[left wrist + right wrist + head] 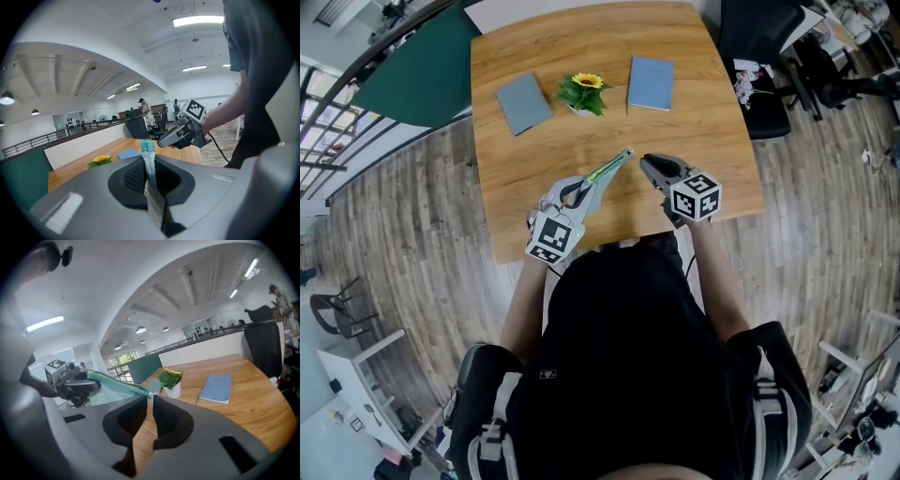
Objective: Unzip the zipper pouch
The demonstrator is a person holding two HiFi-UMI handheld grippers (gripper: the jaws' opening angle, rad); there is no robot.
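Step in hand: catching the slider, unzip not yet begun.

- Zipper pouch (607, 171), teal, is held off the surface (703, 112) at frame centre. It runs from lower left to upper right.
- Left tool (581, 192) is clamped on the pouch's lower-left end. In the left gripper view the pouch stands edge-on between the pads.
- Right tool (649, 167) sits at the pouch's upper-right tip. Its jaws are drawn to a narrow slit, and the zipper pull (150, 393) is right at the tips, apparently pinched. The grip looks shallow.
- The teeth look closed along the whole visible edge.

Next move (judgement): keep the left hold firm as an anchor. Draw the pull along the teeth toward the left tool, staying in line with the zip. A tip-only grip may slip off.

Containers:
- The pouch is shut, so its contents cannot be seen.
- The small white pot (578, 111), upper centre, holds a sunflower plant (583, 92).
- Two blue-grey notebooks (523, 101) lie flat either side of the pot.
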